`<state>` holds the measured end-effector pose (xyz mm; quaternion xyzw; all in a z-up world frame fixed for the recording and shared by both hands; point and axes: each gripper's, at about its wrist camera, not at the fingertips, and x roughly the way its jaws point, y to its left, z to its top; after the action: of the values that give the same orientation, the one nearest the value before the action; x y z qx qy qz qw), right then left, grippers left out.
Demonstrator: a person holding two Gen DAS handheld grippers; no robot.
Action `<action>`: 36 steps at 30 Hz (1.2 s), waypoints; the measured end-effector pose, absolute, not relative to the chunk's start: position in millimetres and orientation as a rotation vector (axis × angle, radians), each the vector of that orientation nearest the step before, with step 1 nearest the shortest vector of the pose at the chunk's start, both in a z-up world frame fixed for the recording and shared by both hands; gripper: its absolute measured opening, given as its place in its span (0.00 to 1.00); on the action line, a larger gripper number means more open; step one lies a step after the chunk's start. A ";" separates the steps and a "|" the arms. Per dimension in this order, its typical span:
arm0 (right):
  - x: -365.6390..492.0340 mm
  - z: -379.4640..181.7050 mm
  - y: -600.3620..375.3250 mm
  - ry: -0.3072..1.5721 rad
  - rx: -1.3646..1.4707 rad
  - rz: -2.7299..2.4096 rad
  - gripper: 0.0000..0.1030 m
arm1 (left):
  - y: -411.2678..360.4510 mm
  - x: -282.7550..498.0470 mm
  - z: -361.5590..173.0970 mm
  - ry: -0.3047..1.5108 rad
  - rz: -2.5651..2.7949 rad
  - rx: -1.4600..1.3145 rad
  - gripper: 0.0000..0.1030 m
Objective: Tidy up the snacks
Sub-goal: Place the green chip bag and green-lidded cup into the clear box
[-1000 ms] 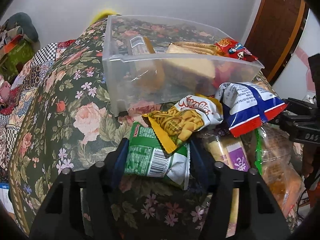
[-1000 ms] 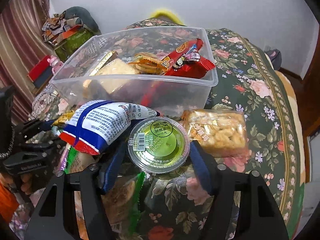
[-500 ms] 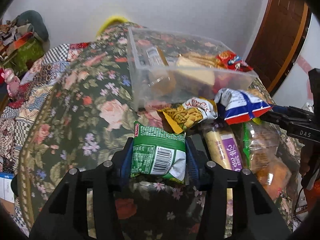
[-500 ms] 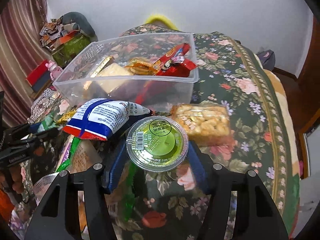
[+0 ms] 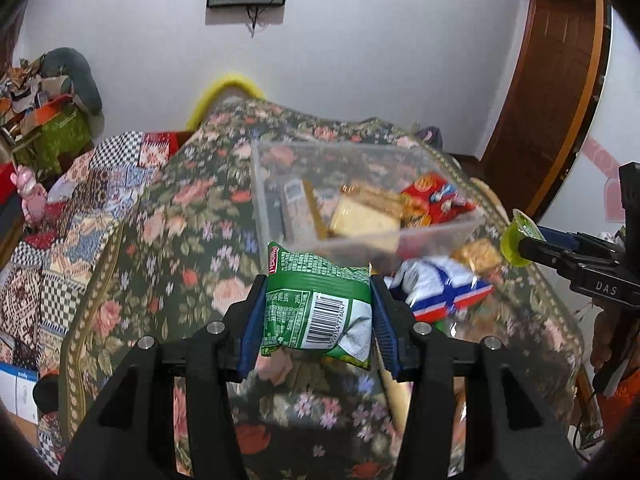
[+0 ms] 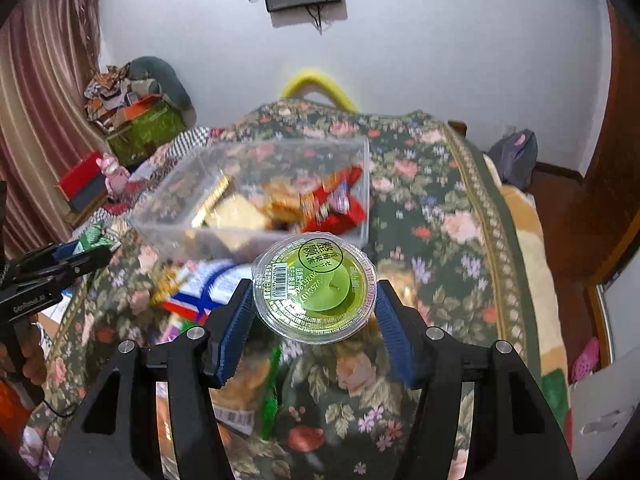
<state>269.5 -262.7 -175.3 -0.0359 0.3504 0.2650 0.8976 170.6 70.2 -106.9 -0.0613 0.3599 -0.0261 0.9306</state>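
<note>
My left gripper [image 5: 318,320] is shut on a green snack packet [image 5: 316,308] and holds it high above the floral cloth. My right gripper [image 6: 316,304] is shut on a round green jelly cup [image 6: 316,290], also lifted; the cup also shows at the right of the left wrist view [image 5: 516,240]. A clear plastic bin [image 5: 436,236] beyond both grippers holds several snacks, among them a red packet [image 5: 434,198] and a pale cake pack [image 5: 366,220]. The bin also shows in the right wrist view [image 6: 256,236].
A blue, white and red bag [image 5: 444,292] and other loose snack packs [image 6: 240,384] lie on the floral cloth [image 5: 168,240] below the grippers. A biscuit pack [image 5: 478,254] lies beside the bin. Cluttered boxes [image 6: 140,128] stand at the left, a wooden door [image 5: 556,100] at the right.
Both grippers have risen and pulled back from the snack pile, each carrying its item. The bin and the pile now look smaller and farther below.
</note>
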 end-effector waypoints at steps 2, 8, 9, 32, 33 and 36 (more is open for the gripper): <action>271.3 -168.5 -259.9 0.707 -0.068 0.554 0.55 | 67.8 177.1 -98.8 0.721 -0.051 -0.119 0.47; 283.0 -157.2 -244.9 0.672 -0.058 0.570 0.55 | 65.7 198.4 -88.9 0.699 -0.049 -0.110 0.47; 286.2 -156.6 -241.2 0.671 -0.057 0.573 0.55 | 66.0 202.9 -88.6 0.701 -0.049 -0.112 0.47; 384.6 -179.3 -169.2 0.766 -0.132 0.539 0.55 | 70.3 316.9 -124.1 0.804 -0.053 -0.099 0.47; 387.3 -180.6 -168.5 0.772 -0.135 0.534 0.55 | 69.6 321.7 -126.3 0.807 -0.043 -0.090 0.47; 394.8 -188.6 -167.1 0.817 -0.136 0.527 0.56 | 70.2 329.1 -130.4 0.815 -0.027 -0.093 0.48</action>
<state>394.8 -167.1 -188.6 -0.0654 0.3922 0.2532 0.8819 329.1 70.2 -130.4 -0.0451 0.3963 -0.0132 0.9169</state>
